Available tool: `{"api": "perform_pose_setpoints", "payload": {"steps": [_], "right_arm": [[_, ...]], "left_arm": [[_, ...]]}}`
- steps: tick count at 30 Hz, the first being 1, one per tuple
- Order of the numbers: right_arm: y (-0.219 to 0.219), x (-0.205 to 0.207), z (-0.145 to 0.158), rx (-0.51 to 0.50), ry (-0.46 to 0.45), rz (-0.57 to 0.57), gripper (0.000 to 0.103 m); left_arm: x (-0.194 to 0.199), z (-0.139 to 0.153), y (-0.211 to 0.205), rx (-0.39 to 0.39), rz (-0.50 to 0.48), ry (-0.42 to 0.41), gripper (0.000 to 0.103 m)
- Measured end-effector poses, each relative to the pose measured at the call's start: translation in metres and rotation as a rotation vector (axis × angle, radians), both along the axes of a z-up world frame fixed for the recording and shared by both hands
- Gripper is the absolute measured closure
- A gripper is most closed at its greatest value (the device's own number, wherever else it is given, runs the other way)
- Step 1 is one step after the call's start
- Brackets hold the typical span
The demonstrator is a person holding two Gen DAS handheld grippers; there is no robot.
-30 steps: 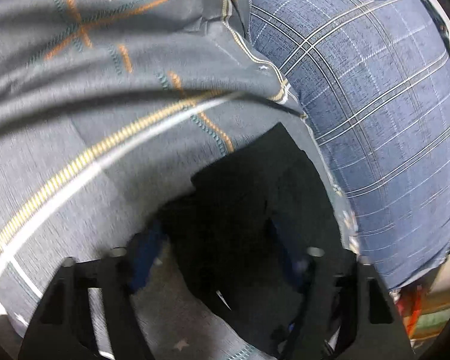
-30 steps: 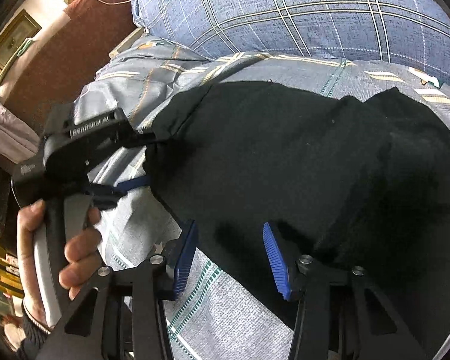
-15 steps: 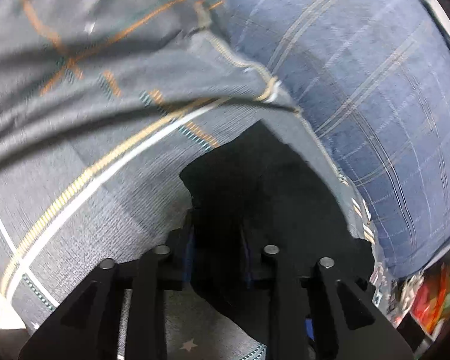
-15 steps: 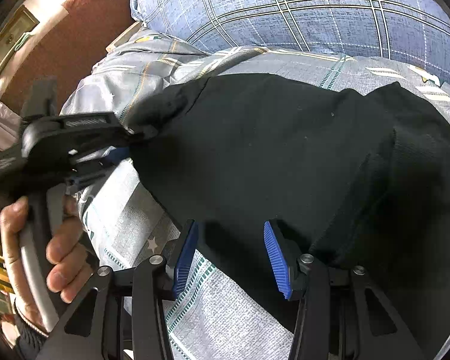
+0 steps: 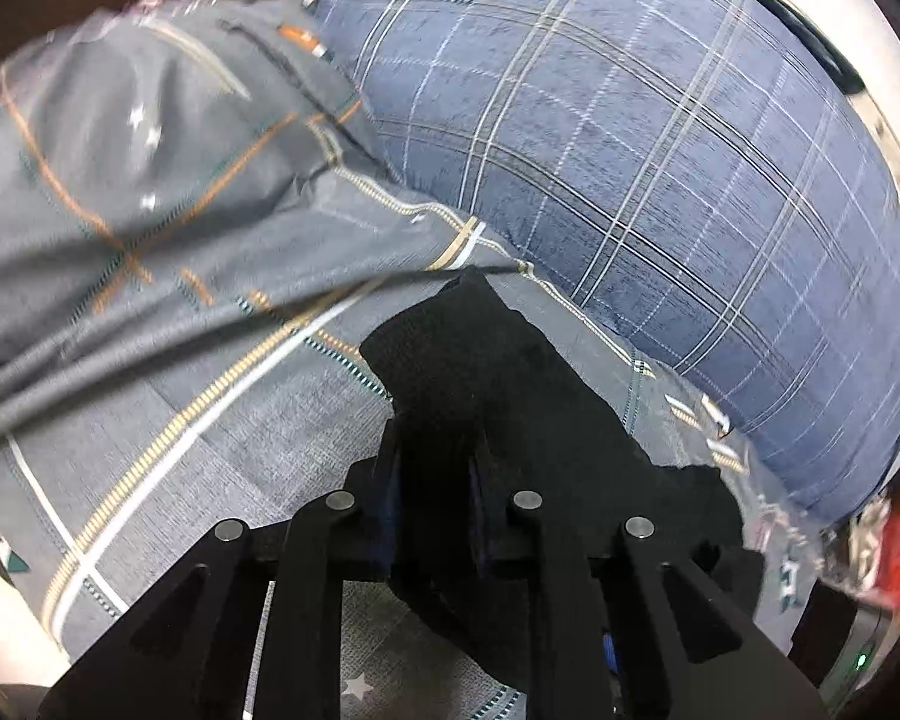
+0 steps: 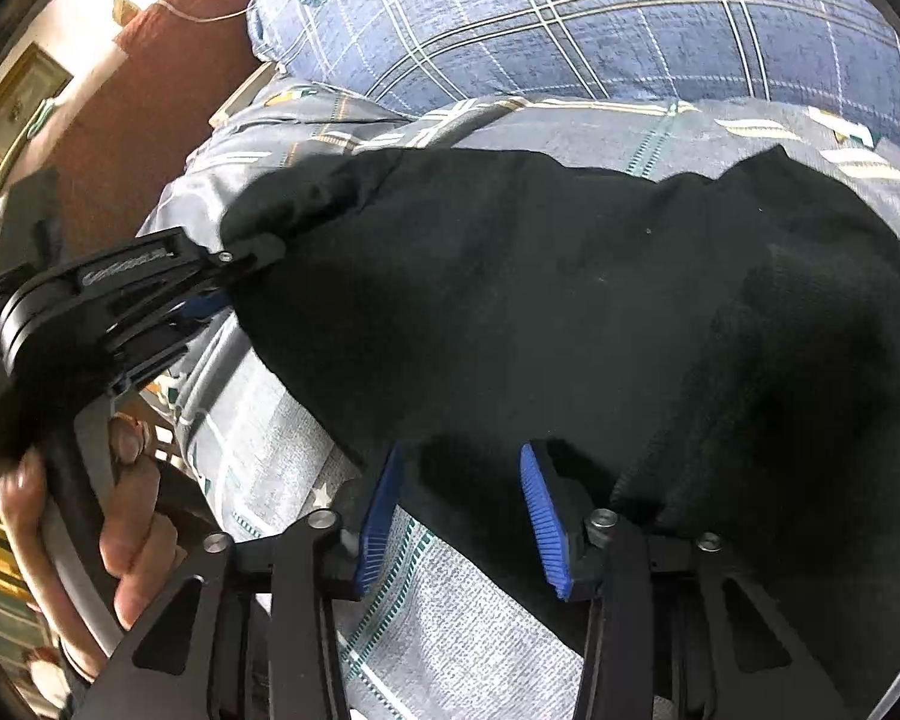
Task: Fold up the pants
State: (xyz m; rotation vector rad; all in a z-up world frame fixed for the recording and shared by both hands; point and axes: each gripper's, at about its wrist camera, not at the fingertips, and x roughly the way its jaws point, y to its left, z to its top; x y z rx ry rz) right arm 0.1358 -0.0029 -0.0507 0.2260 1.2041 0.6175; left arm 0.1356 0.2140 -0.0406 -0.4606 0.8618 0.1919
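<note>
Black pants lie spread on a grey patterned bedsheet. My left gripper is shut on a corner of the pants and holds it off the sheet; it also shows in the right wrist view at the pants' left end, held by a hand. My right gripper is open, its blue pads on either side of the near edge of the pants, which runs between them.
A large blue plaid pillow lies along the far side of the bed, also in the right wrist view. A brown headboard stands at the left. Colourful clutter sits past the bed's right edge.
My left gripper has closed on the pants' corner and lifted it, pulling the cloth left. My right gripper has stayed open at the near edge.
</note>
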Motion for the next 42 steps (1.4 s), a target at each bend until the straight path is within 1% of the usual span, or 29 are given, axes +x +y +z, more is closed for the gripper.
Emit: {"api": "perform_pose_setpoints", "payload": {"steps": [2,3,4,7,9,11,14,17,19,21,23,25,28,31,33,35,37,40,41,42], "right_arm": [[-0.002,0.001,-0.004,0.01,0.017,-0.008,0.076],[-0.004,0.002,-0.005,0.014,0.022,-0.02,0.079],[-0.006,0.003,-0.005,0.022,0.026,-0.024,0.085],[-0.005,0.004,-0.008,0.027,0.042,-0.024,0.086],[0.0,0.004,-0.012,-0.016,0.035,-0.009,0.088],[0.002,0.003,-0.008,-0.034,0.025,0.004,0.088],[-0.009,0.003,-0.001,0.008,0.035,-0.009,0.084],[-0.031,0.006,0.01,0.04,0.029,-0.059,0.082],[-0.048,0.009,0.018,0.06,0.024,-0.103,0.082],[-0.069,0.01,0.027,0.083,0.018,-0.151,0.082],[-0.097,0.006,0.034,0.11,0.003,-0.211,0.082],[-0.12,0.001,0.039,0.103,-0.009,-0.265,0.082],[-0.145,-0.004,0.04,0.094,-0.016,-0.329,0.082],[-0.156,-0.006,0.036,0.082,-0.005,-0.362,0.082],[-0.16,-0.004,0.035,0.078,0.003,-0.362,0.082],[-0.166,-0.007,0.036,0.06,-0.006,-0.361,0.082],[-0.173,-0.009,0.037,0.042,-0.022,-0.371,0.082],[-0.186,-0.012,0.036,0.054,-0.013,-0.386,0.081],[-0.189,-0.012,0.034,0.052,-0.01,-0.392,0.081],[-0.192,-0.011,0.032,0.048,-0.005,-0.398,0.081]], "left_arm": [[0.002,-0.001,0.0,0.016,-0.007,0.009,0.088],[-0.001,-0.001,0.002,0.015,-0.007,0.012,0.088],[-0.002,-0.002,0.003,0.007,-0.009,0.012,0.088],[-0.006,0.001,0.004,-0.033,-0.022,-0.011,0.088],[-0.009,0.006,0.001,-0.043,-0.042,-0.041,0.088],[-0.011,0.013,-0.01,-0.012,-0.059,-0.066,0.088],[-0.015,0.025,-0.026,0.033,-0.095,-0.113,0.088],[-0.019,0.038,-0.042,0.075,-0.137,-0.155,0.088],[-0.022,0.044,-0.051,0.084,-0.167,-0.18,0.088],[-0.025,0.049,-0.061,0.094,-0.197,-0.196,0.088],[-0.029,0.051,-0.072,0.121,-0.228,-0.207,0.088],[-0.034,0.054,-0.086,0.142,-0.264,-0.218,0.088],[-0.037,0.058,-0.113,0.147,-0.331,-0.23,0.088],[-0.042,0.062,-0.138,0.169,-0.378,-0.251,0.088],[-0.046,0.065,-0.153,0.181,-0.414,-0.266,0.088],[-0.05,0.064,-0.176,0.219,-0.463,-0.274,0.088],[-0.05,0.056,-0.198,0.251,-0.519,-0.25,0.088],[-0.051,0.04,-0.221,0.256,-0.581,-0.222,0.086],[-0.051,0.033,-0.23,0.253,-0.621,-0.205,0.086],[-0.051,0.026,-0.238,0.259,-0.656,-0.189,0.083]]}}
